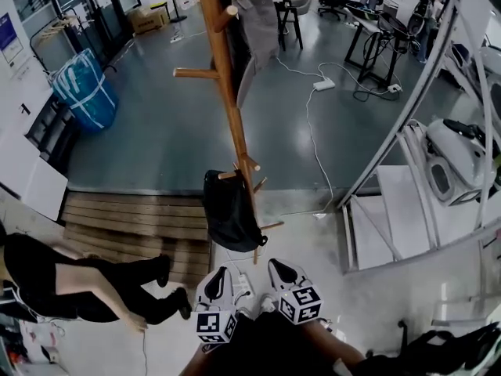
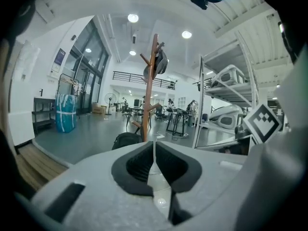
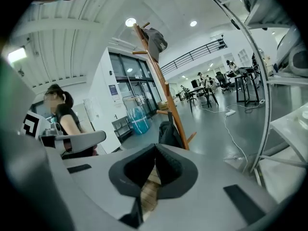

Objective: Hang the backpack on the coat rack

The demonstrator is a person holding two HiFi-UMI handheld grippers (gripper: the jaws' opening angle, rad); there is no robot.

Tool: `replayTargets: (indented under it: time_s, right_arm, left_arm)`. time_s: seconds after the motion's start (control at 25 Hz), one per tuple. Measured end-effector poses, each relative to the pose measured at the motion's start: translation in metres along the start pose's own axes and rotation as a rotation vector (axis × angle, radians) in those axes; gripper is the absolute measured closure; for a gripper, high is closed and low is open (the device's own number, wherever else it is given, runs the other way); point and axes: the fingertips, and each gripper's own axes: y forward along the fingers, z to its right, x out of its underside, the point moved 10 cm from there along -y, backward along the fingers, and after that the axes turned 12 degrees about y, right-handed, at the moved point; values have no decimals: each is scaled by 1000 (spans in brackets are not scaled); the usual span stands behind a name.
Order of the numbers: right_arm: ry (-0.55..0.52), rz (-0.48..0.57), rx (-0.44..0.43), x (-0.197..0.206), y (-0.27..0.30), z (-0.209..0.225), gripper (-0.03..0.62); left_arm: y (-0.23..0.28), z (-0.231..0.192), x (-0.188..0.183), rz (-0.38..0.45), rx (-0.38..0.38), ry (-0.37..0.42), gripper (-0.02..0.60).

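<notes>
Backpack (image 1: 229,210) hung on a low peg of the coat rack (image 1: 225,77). Left gripper (image 1: 220,276) and right gripper (image 1: 279,270) sat just short of it, jaws together, holding nothing.

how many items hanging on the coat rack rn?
2. A black backpack hangs from a low peg of the coat rack. A grey item, possibly a cap, hangs near the top. Anything behind the pole could be hidden.

Bright ceiling lights, floor glare, fisheye edges.
</notes>
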Motion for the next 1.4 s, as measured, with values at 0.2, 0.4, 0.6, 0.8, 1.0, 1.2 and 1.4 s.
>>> replayTargets:
  time_s: [0.2,0.4,0.6,0.8,1.0,1.2,1.4]
  right_arm:
    - [-26,-1,0,5,-1,-9,582]
    - [-32,18,-4,10,-2,-24,582]
    - [-23,14,-14,20,-5,-36,582]
    - [-22,29,-9,26,-8,-47,582]
    - [-17,28,-13,31,-12,-56,582]
    - [-19,28,-12,36,-18,-59,582]
    - [-23,30,-5,41,-22,-64,582]
  left_arm:
    - [-2,-4,5,19,3,7,551]
    - [-9,-15,9,25,5,-1,551]
    - [-22,-20,12,30,11,-9,551]
    - [-33,-25,13,38,20,-9,551]
    - [-45,-29,13,33,16,-12,551]
    - [-50,-26,15,37,19,-23,551]
    - [-57,-27,17,38,25,-20,551]
